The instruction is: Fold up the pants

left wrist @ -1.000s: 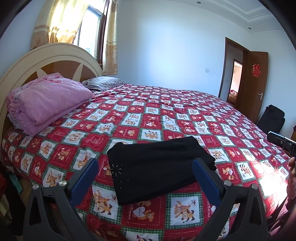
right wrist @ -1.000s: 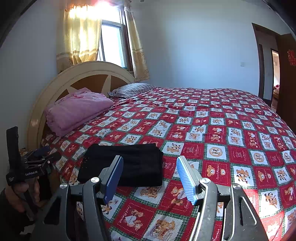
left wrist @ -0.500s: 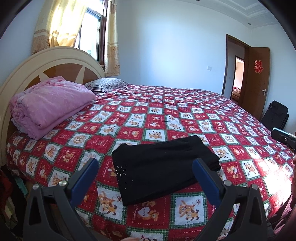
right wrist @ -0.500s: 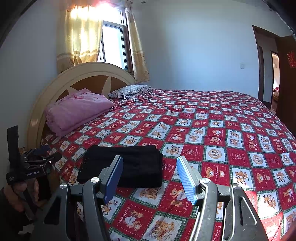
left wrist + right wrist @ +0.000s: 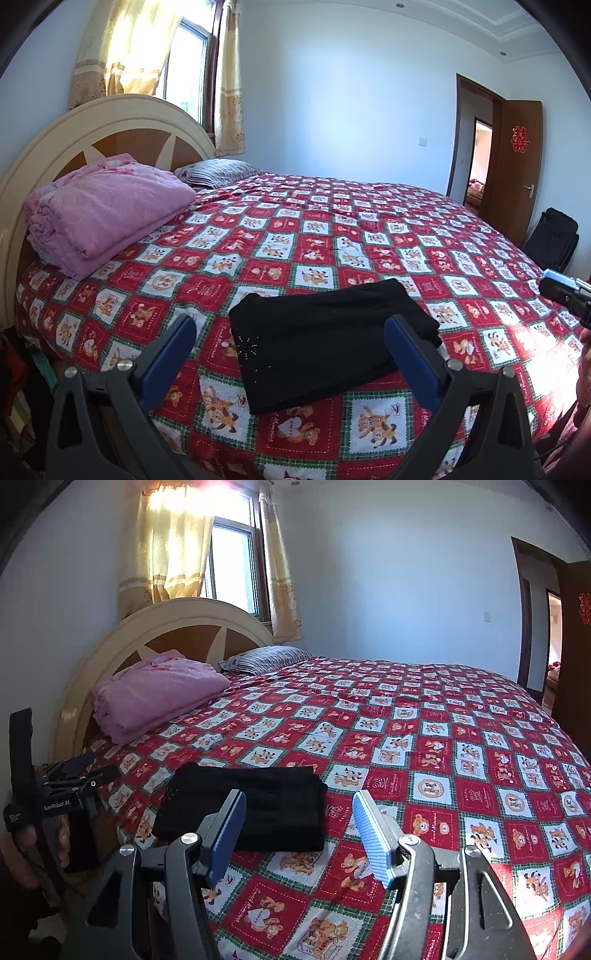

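Currently the left gripper hovers with fingers spread wide and empty above the folded black pants, which lie flat near the bed's front edge. Right gripper likewise stands parted, gripping nothing, just right of the pants.

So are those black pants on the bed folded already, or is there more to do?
They look done: the black pants lie as a compact folded rectangle on the red patterned bedspread. Nothing is in hand; the left gripper and right gripper both hover open with nothing between the fingers. What is left appears to be little, perhaps a last tidy.
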`<control>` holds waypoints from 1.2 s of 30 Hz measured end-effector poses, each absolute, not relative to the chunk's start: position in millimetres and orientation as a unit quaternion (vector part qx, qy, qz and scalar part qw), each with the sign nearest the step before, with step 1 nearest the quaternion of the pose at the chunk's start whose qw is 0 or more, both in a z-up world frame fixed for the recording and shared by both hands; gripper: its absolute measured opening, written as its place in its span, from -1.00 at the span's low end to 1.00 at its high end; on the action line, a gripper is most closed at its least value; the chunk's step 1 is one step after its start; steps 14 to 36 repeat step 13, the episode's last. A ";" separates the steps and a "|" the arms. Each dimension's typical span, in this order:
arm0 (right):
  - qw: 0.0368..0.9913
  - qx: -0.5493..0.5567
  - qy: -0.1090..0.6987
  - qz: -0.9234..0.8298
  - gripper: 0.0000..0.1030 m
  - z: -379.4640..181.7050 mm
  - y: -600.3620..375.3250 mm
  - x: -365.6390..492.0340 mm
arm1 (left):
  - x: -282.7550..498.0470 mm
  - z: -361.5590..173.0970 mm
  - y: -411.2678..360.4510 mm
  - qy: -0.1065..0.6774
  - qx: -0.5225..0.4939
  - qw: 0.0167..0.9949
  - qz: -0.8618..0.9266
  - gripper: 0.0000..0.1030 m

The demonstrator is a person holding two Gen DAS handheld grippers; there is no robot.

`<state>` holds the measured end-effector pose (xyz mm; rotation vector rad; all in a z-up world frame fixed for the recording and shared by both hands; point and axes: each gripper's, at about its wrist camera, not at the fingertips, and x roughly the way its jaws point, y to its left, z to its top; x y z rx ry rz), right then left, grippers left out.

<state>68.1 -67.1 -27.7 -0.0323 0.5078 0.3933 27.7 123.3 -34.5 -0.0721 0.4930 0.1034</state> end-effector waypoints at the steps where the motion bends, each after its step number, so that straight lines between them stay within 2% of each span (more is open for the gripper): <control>1: 0.949 -0.017 0.250 0.194 0.21 -28.2 -66.8 68.2 | 28.2 -35.3 123.2 0.245 -0.034 0.967 0.055 1.00; 36: 0.948 -0.019 0.251 0.195 0.21 -30.9 -65.1 67.4 | 26.6 -35.6 126.5 0.235 -0.031 0.970 0.057 1.00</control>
